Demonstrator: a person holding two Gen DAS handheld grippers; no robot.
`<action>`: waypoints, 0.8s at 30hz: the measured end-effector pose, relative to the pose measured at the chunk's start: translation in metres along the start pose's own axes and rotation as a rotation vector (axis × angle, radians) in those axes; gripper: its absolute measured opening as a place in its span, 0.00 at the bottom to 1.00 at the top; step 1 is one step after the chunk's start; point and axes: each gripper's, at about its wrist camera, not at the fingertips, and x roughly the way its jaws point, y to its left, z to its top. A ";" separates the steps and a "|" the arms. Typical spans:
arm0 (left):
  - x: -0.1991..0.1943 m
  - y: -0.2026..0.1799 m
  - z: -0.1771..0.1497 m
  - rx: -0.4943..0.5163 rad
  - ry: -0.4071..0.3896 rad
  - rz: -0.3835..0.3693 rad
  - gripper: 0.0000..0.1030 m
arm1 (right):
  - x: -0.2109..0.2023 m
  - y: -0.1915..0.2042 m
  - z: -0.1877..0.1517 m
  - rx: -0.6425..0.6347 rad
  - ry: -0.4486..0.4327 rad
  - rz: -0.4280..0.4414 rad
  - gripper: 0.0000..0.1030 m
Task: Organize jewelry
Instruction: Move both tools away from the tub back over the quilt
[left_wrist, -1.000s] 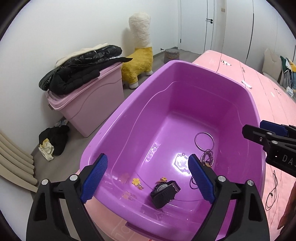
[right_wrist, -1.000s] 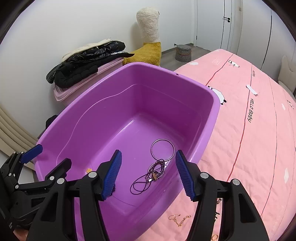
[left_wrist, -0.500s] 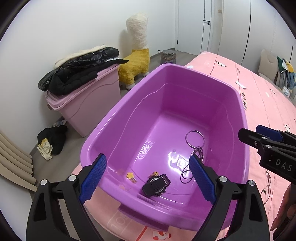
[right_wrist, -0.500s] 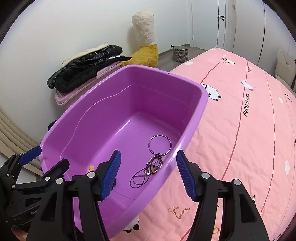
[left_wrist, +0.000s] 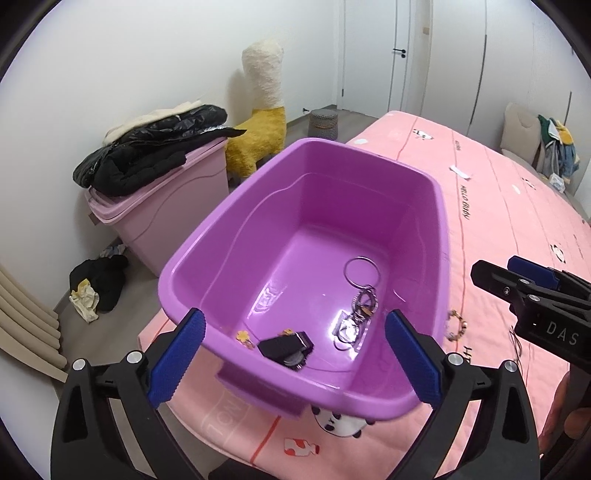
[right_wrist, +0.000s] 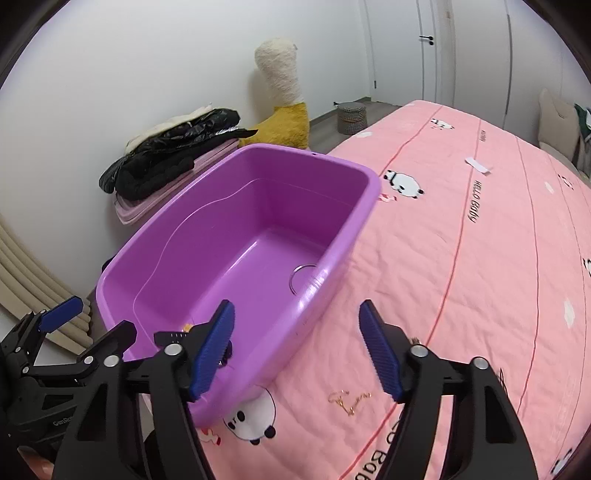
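While both jaws gape empty, gold chain (right_wrist: 349, 400) just beyond right tool (right_wrist: 297, 350).

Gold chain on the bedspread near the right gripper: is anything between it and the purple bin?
Nothing visible lies between the gold chain and the purple bin; only the bin's near wall must be cleared. The right gripper is open and empty.

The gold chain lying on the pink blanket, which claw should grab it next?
The right claw, probably. Its open jaws point at the blanket with the gold chain lying just below them, outside the purple tub. The left claw is open too, but it faces into the tub, away from the chain.
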 end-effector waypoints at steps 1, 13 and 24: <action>-0.004 -0.004 -0.003 0.006 -0.002 -0.005 0.93 | -0.003 -0.002 -0.004 0.006 -0.004 -0.002 0.66; -0.036 -0.044 -0.048 0.058 -0.013 -0.073 0.94 | -0.053 -0.049 -0.081 0.084 -0.046 -0.046 0.67; -0.042 -0.080 -0.093 0.095 0.004 -0.136 0.94 | -0.101 -0.134 -0.177 0.236 -0.015 -0.164 0.67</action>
